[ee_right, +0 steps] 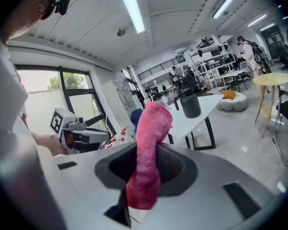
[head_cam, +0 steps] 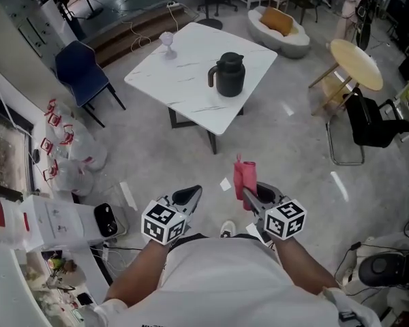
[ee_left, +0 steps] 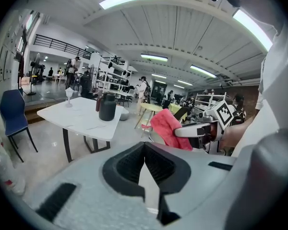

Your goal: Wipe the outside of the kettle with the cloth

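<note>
Rising between right gripper point(ee_right: 148, 152) fingers point(ee_right: 176, 169): cloth point(ee_right: 152, 123).

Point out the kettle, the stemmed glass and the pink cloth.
kettle point(head_cam: 230, 77), head view, middle of its dark body.
stemmed glass point(head_cam: 167, 39), head view, its bowl.
pink cloth point(ee_right: 151, 138), right gripper view, its upright middle part.

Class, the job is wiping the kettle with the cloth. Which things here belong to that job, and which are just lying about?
Job: kettle, cloth, right gripper holding it, white table.
Lying about: glass, blue chair, round table, bags.
</note>
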Available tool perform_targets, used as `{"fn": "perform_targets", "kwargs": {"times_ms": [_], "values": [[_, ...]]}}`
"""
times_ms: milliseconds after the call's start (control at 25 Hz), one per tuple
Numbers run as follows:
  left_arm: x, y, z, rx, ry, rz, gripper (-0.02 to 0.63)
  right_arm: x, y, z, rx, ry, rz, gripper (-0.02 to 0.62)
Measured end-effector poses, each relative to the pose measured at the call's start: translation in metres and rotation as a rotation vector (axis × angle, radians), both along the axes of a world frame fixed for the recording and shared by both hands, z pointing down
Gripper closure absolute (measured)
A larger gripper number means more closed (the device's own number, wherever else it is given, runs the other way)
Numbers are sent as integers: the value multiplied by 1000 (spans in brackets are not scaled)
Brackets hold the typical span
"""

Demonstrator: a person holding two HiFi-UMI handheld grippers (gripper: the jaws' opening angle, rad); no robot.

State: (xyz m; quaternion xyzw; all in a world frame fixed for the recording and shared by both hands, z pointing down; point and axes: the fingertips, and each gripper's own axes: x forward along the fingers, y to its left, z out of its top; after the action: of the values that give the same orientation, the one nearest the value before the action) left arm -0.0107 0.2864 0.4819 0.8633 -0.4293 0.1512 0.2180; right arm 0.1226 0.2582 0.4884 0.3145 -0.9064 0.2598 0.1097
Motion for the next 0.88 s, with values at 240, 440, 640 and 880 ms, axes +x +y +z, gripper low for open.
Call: {"fn": "perform_targets", "kwargs": {"times_ms": [240, 440, 640, 880], "values": [[12, -22, 8, -25, 3, -26, 606, 14, -30, 4, -2, -7, -22, 485], [13, -40, 4, -17, 0, -45, 606, 16, -44, 7, -12, -16, -32, 485], [11, -55, 11, -24, 7, -39, 606, 10, -58, 13, -19, -11, -41, 485], [9, -101, 18, -21, 23, -12, 606, 2, -95, 17, -15, 2, -36, 483]]}}
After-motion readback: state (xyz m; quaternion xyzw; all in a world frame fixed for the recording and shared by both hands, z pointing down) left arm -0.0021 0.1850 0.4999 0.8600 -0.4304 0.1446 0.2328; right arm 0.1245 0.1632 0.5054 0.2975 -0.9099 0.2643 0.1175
